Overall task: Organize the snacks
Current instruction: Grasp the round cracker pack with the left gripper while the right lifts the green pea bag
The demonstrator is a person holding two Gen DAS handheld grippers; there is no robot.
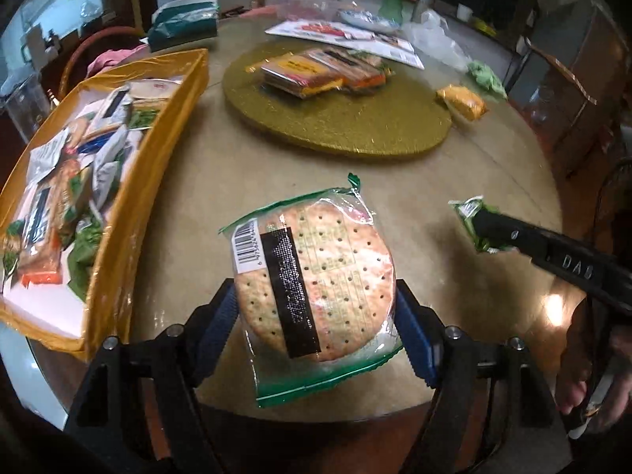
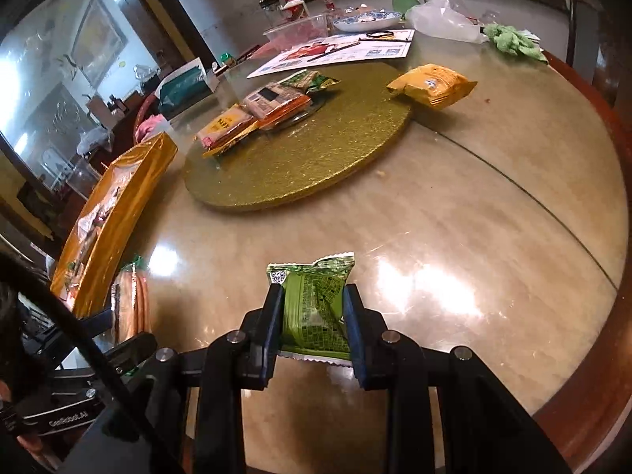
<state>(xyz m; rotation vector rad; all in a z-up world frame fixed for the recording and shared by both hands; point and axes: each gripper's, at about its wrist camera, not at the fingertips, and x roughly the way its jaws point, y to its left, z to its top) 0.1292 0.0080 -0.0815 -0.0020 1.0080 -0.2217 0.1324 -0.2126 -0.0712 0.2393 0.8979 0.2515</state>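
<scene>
A round cracker pack [image 1: 312,284] in clear wrap with green edges hangs above the table, and my left gripper [image 1: 316,308] is shut on its sides with the blue pads [image 1: 414,335] pressing in. My right gripper [image 2: 315,296] is shut on a small green snack packet [image 2: 316,304], held over the table's near side. In the left wrist view that right gripper [image 1: 489,233] and its green packet [image 1: 470,213] sit to the right of the crackers. An open yellow box [image 1: 166,126] at the left holds several snack packs. In the right wrist view the box [image 2: 114,205] stands at the left, with the cracker pack [image 2: 132,300] blurred beside it.
A gold turntable [image 1: 355,134] in the table's middle carries several flat snack packs [image 1: 316,75]. A yellow packet [image 2: 432,85] lies just off its right rim. Behind are a leaflet [image 2: 335,53], a bowl [image 2: 365,19], a plastic bag [image 2: 442,19], a green cloth [image 2: 511,41] and a teal box [image 1: 183,23].
</scene>
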